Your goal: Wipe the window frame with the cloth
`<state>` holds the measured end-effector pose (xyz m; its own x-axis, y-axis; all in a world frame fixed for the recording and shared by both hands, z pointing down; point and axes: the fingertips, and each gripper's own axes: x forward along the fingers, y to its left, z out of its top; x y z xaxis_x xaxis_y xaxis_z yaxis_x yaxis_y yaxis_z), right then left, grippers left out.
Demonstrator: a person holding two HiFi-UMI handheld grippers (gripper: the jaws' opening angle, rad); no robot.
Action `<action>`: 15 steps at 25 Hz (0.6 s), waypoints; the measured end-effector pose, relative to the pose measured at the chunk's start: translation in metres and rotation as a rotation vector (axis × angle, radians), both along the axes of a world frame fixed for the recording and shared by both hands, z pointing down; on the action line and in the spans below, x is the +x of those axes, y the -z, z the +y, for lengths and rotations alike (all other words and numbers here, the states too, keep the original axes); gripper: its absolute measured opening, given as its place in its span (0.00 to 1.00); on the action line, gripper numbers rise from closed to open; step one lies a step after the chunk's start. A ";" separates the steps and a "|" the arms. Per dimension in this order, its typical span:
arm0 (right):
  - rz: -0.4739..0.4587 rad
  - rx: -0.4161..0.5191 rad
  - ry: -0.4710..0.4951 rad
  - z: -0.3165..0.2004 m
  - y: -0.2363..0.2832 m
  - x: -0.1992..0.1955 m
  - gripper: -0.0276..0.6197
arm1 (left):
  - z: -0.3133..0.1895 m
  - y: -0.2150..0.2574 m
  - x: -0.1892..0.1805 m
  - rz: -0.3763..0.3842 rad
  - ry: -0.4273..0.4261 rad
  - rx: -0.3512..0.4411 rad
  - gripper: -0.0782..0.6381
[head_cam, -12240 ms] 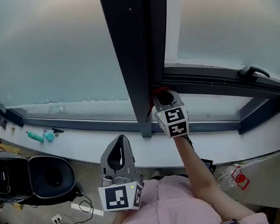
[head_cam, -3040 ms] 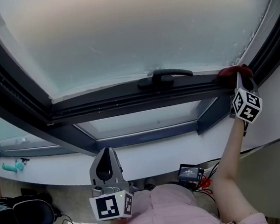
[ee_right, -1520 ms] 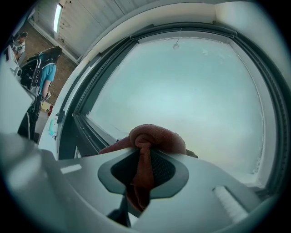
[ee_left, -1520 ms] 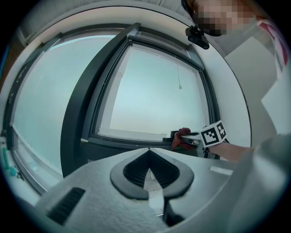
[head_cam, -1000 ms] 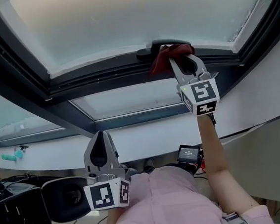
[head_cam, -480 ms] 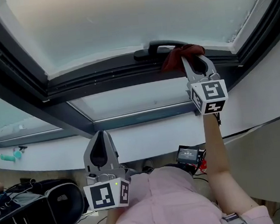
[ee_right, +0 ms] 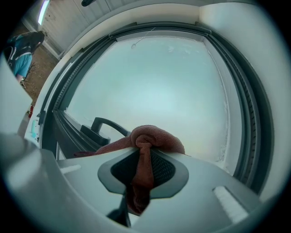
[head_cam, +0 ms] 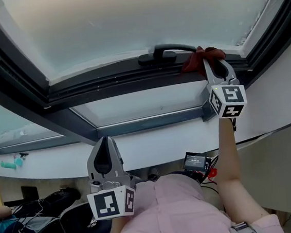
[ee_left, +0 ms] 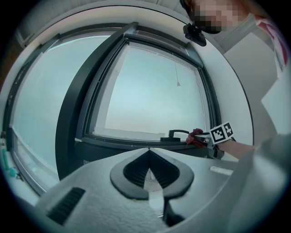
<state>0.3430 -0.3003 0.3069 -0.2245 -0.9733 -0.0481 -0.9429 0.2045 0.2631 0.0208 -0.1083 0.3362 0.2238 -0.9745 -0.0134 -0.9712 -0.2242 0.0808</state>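
Right gripper (head_cam: 214, 67) is held up at the lower rail of the window frame (head_cam: 116, 81), with its jaws clamped on a red cloth (ee_right: 152, 136). A fold of the cloth is pinched between the ribbed pads (ee_right: 164, 171) and hangs down behind them. The bunched remainder bulges out past the jaw tips.

In the head view the bunch is seen against the dark rail, just right of the black window handle (head_cam: 163, 53) and near the frame's right corner. Contact between cloth and handle cannot be told.

A frosted pane (head_cam: 135, 21) is noted above the rail.

Left gripper (ee_left: 148, 159) is held low, close to the person's pink shirt (head_cam: 171, 214) and well apart from the frame. Its jaws are closed together, and nothing is seen between them.
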 end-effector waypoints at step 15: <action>-0.013 -0.030 -0.141 -0.001 -0.001 0.054 0.15 | -0.013 0.002 -0.009 0.010 -0.036 -0.027 0.10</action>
<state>0.3974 -0.3014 0.3079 -0.0847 -0.9962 -0.0203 -0.9662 0.0772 0.2461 0.0123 -0.1214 0.3339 0.2591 -0.9658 0.0103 -0.9616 -0.2569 0.0965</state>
